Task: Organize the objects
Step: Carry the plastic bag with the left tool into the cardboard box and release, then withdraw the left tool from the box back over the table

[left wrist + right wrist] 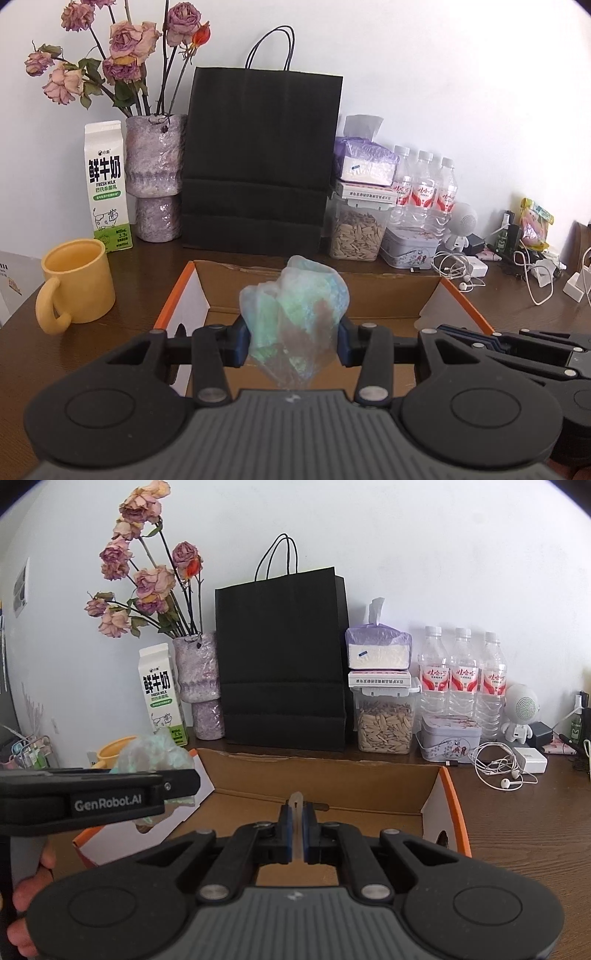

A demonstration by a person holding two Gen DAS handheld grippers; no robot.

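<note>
My left gripper (293, 343) is shut on a crumpled translucent bag (295, 317) tinted green and blue, held above the open cardboard box (388, 291) with orange edges. From the right wrist view the same bag (155, 755) bulges over the left gripper's side (110, 797), at the box's left wall. My right gripper (298, 827) is shut on a thin pale translucent strip (297, 805) that sticks up between its blue pads, over the box's (332, 775) brown floor.
Along the wall stand a yellow mug (75, 284), a milk carton (107, 188), a vase of dried roses (155, 177), a black paper bag (258, 158), a seed jar (356, 232), three water bottles (424, 192), a tin (410, 245). Cables and earphones (461, 269) lie right.
</note>
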